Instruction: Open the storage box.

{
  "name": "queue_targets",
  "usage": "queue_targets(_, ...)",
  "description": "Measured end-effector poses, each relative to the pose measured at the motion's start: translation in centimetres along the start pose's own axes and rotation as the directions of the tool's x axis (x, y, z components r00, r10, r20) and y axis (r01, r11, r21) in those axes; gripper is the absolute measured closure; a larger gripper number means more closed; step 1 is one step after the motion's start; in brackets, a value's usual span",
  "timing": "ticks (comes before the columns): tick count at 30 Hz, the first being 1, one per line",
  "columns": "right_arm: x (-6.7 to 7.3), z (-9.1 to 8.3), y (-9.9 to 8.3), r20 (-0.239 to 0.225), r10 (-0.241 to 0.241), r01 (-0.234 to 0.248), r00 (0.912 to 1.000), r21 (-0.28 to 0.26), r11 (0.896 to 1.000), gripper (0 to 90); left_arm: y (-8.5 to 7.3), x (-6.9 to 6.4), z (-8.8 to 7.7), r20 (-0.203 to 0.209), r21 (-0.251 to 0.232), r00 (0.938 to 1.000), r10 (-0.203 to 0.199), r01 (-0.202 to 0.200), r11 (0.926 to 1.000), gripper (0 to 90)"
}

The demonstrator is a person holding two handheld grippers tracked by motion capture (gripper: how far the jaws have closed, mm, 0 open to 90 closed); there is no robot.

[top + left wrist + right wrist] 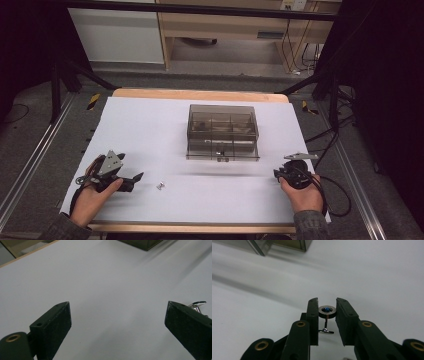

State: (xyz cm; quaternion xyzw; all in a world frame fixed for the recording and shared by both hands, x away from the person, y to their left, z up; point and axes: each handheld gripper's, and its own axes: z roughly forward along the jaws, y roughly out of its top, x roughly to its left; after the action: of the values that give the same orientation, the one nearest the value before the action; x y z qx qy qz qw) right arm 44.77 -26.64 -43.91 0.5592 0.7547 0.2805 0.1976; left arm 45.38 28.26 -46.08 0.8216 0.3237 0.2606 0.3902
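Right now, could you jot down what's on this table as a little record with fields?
Surface: white table
Middle: smoky clear box with compartments, lid shut
Left gripper: fingers wide apart, nothing between them
Beside it: small metal wing part lying on the table
Right gripper: fingers closed on a small knurled screw
Hands: one on each gripper, near the front edge

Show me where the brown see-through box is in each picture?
High view: the box sits in the middle of the table, towards the far side.
Left gripper view: its corner pokes in at the top edge, right of middle.
Right gripper view: its lower edge is at the top left.
Shared landmark: the white table top under it.
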Motion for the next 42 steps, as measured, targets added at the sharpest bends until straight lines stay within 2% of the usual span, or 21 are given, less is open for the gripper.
queue_targets(4, 0.3, -1.2, 0.6, -0.016, -0.012, 0.011, 0.9998, -0.038, 0.999, 73.0, 0.0, 0.1, 0.0, -0.015, -0.013, 0.9999, -0.007, 0.007, 0.9999, 6.8)
queue_targets(11, 1.6, -3.5, 2.8, -0.033, -0.061, 0.057, 0.9976, -0.120, 0.991, 73.0, -0.4, 0.3, 0.4, -0.020, -0.003, 0.9996, -0.023, 0.023, 0.9997, 6.7)
queue_targets(16, 2.8, -3.8, 4.4, -0.038, -0.101, 0.095, 0.9942, -0.138, 0.986, 73.1, -0.5, 0.3, 0.4, -0.018, 0.008, 0.9998, -0.009, 0.010, 0.9999, 6.7)
queue_targets(22, 4.2, -4.6, 5.6, -0.035, -0.149, 0.141, 0.9883, -0.165, 0.976, 73.0, -0.6, 0.2, 0.7, -0.008, 0.011, 0.9999, -0.013, 0.013, 0.9999, 7.9)
queue_targets(28, 4.6, -5.4, 6.6, -0.039, -0.159, 0.149, 0.9865, -0.188, 0.971, 73.1, -0.7, 0.1, 0.8, -0.008, 0.007, 0.9999, -0.014, 0.014, 0.9999, 7.8)
queue_targets(35, 5.6, -6.5, 8.2, -0.049, -0.180, 0.163, 0.9825, -0.241, 0.957, 73.1, -0.8, -0.1, 1.1, 0.003, 0.010, 0.9999, -0.010, 0.010, 0.9999, 7.3)
queue_targets(38, 6.1, -6.5, 9.0, -0.050, -0.198, 0.180, 0.9789, -0.248, 0.952, 73.1, -0.7, -0.2, 1.0, 0.000, 0.006, 1.0000, -0.004, 0.004, 1.0000, 7.3)
queue_targets(39, 6.2, -6.4, 9.3, -0.054, -0.196, 0.177, 0.9791, -0.245, 0.953, 73.1, -0.7, -0.2, 1.0, -0.003, 0.005, 1.0000, -0.001, 0.002, 1.0000, 7.3)
queue_targets(42, 6.7, -6.2, 10.0, -0.056, -0.224, 0.203, 0.9730, -0.256, 0.945, 73.1, -0.7, 0.0, 0.9, -0.020, 0.005, 0.9998, 0.009, -0.009, 0.9999, 7.2)
